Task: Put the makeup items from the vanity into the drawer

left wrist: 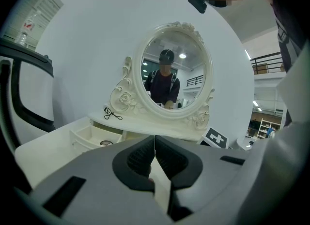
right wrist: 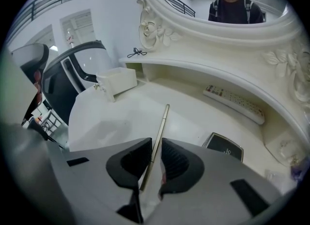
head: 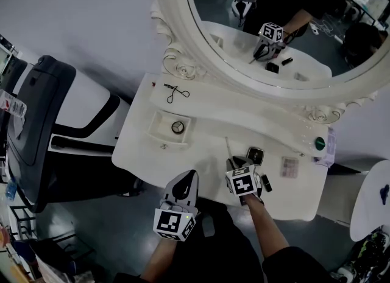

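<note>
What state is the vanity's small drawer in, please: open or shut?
Open: the drawer is pulled out from the vanity, with one round item lying inside.

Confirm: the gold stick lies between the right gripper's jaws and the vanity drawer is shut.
Wrong: the drawer is open, as the head view shows. The gold stick does lie between the right gripper's jaws.

Grey left claw (left wrist: 155,147) and right claw (right wrist: 156,156) carry black ribbed pads (right wrist: 131,163), white marker cubes (head: 175,224).

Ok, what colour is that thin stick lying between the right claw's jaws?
Pale gold, with a slightly metallic look. The stick shows best in the right gripper view.
</note>
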Tool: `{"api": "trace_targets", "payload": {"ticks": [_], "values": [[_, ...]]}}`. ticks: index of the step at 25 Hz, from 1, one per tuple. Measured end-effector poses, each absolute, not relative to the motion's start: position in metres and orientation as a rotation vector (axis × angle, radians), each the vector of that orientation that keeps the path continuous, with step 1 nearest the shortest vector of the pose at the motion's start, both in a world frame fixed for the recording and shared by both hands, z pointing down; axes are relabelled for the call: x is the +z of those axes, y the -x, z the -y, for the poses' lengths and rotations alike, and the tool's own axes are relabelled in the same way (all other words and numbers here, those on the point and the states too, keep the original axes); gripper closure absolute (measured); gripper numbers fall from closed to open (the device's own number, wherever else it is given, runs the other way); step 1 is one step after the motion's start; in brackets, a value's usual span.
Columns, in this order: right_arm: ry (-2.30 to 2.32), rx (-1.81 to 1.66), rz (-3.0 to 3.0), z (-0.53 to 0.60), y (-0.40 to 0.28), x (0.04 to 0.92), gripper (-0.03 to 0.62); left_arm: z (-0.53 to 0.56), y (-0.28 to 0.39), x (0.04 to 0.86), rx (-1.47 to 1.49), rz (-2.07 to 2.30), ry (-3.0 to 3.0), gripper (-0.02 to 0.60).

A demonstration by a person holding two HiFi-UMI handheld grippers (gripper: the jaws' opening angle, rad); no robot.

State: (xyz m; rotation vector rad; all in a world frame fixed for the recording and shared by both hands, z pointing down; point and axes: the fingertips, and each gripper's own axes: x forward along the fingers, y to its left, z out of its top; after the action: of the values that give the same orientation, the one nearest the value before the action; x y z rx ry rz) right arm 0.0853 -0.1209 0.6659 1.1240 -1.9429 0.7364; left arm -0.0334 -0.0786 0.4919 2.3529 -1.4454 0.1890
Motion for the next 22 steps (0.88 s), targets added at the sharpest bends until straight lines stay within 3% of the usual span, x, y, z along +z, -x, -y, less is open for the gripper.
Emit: {"api": "trace_targets", "payload": {"ticks": [3, 12, 22], "values": [[-1.132, 0.727, 1.942, 0.120, -0.083, 0.666, 0.545, 0.077, 0.035, 0.493, 0.191, 1.447, -2.350, 0.566], [-1.177, 0.757, 1.977, 0.122, -0.087, 0.660, 0.551, 0.074, 0.049, 0.486, 0.174, 1.469, -2.341, 0.566], [-1.244, 0.761, 2.180, 0.120, -0.077, 0.597, 0.551, 0.077, 0.068, 0.471, 0.133, 1.494, -2.351, 0.566]]}}
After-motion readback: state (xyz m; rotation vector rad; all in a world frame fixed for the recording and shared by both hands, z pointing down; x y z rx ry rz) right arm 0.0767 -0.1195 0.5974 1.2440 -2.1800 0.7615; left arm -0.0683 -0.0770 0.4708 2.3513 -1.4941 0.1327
